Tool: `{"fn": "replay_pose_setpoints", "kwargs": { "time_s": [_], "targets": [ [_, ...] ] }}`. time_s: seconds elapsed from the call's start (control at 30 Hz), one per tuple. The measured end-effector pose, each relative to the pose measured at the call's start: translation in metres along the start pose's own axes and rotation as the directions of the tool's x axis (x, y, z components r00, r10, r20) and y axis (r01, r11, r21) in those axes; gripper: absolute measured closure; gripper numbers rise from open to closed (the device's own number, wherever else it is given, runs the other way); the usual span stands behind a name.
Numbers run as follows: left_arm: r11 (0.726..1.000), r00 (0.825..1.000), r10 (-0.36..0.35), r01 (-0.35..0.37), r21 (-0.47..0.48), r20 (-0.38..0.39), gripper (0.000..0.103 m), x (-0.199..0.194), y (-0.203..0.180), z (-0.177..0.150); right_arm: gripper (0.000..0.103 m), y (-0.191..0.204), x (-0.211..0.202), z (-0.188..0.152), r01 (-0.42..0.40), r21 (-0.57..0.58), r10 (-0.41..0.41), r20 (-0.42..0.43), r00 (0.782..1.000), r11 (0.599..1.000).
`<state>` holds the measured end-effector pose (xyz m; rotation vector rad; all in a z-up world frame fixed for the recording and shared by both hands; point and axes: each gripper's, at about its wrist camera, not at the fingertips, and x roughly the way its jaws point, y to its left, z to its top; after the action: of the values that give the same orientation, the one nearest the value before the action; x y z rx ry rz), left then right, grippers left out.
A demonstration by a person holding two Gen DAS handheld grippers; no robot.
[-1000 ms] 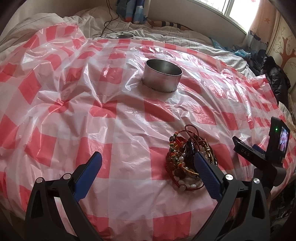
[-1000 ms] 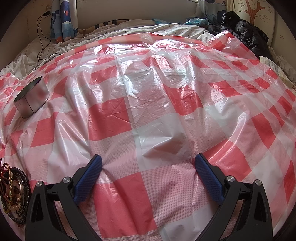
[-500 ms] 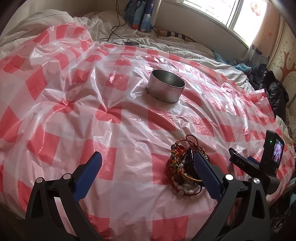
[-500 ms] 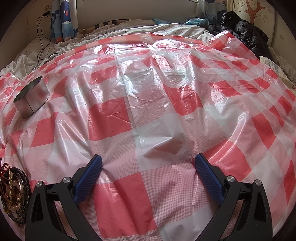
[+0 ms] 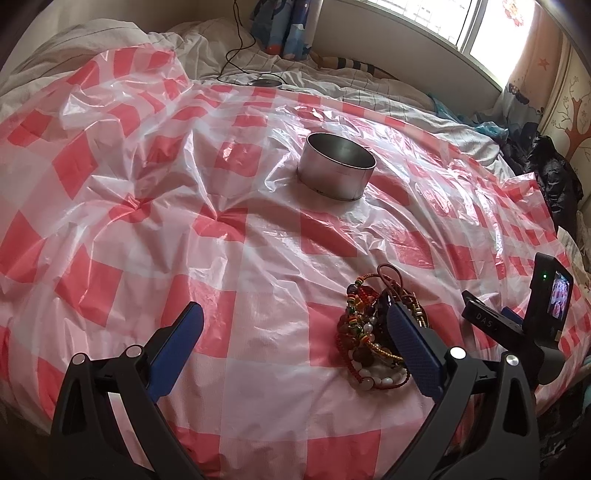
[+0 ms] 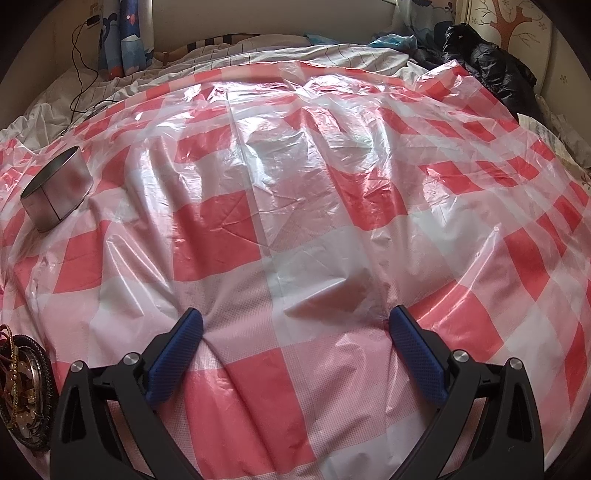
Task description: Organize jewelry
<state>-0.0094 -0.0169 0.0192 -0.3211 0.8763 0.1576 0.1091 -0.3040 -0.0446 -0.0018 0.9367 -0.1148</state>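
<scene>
Spread across a rumpled bed, a crinkled red-and-white checked plastic sheet [image 5: 258, 258] serves as the work surface. On it lies a tangled pile of beaded bracelets [image 5: 369, 339], with red cords, white and coloured beads and dark strands all heaped together; in the right wrist view the same pile shows at the lower left edge [image 6: 22, 380]. The left gripper [image 5: 295, 332] hangs over the sheet with its blue-padded fingers spread wide and nothing between them, its right-hand finger crossing in front of the pile's right side; whether it touches the beads cannot be told. Well beyond the pile stands a round, open-topped metal tin [image 5: 336, 170], upright on the plastic, seen again at the far left of the right wrist view [image 6: 55, 192]. The right gripper [image 6: 295, 332] rests low with its fingers likewise wide apart and holding nothing, its tips pressing into the sheet. Part of it appears in the left wrist view as a black body with a small lit screen [image 5: 550, 299], just beside the pile. Farther out lie grey bedding [image 5: 369, 88], a black cable [image 5: 240, 48], a dark jacket [image 6: 491, 70] and a bright window [image 5: 480, 26].
</scene>
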Motion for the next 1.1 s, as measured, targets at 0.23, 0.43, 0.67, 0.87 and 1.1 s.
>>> {"fn": "replay_pose_setpoints", "kwargs": {
  "time_s": [0.23, 0.43, 0.67, 0.87, 1.1],
  "targets": [
    [1.0, 1.0, 0.002, -0.002, 0.009, -0.001, 0.007, 0.002, -0.001, -0.002, 0.007, 0.0, 0.0, 0.0, -0.002, 0.002, 0.002, 0.001, 1.0, 1.0],
    [1.0, 1.0, -0.01, 0.01, -0.005, 0.001, 0.007, 0.001, 0.0, -0.002, 0.007, 0.0, 0.0, 0.0, -0.003, 0.001, 0.003, 0.001, 1.0, 1.0],
    [1.0, 1.0, -0.015, 0.015, -0.01, -0.001, 0.007, 0.001, 0.0, -0.002, 0.007, 0.0, 0.0, 0.0, -0.002, 0.001, 0.002, 0.001, 1.0, 1.0],
    [1.0, 1.0, -0.014, 0.014, -0.006, 0.01, 0.007, -0.001, 0.001, -0.002, 0.007, 0.0, 0.0, 0.0, -0.003, 0.002, 0.003, 0.002, 1.0, 1.0],
    [0.999, 0.999, -0.006, 0.008, -0.039, 0.045, 0.007, -0.008, 0.008, 0.0, 0.007, -0.001, -0.001, 0.0, -0.005, 0.003, 0.005, 0.002, 1.0, 1.0]
  ]
}}
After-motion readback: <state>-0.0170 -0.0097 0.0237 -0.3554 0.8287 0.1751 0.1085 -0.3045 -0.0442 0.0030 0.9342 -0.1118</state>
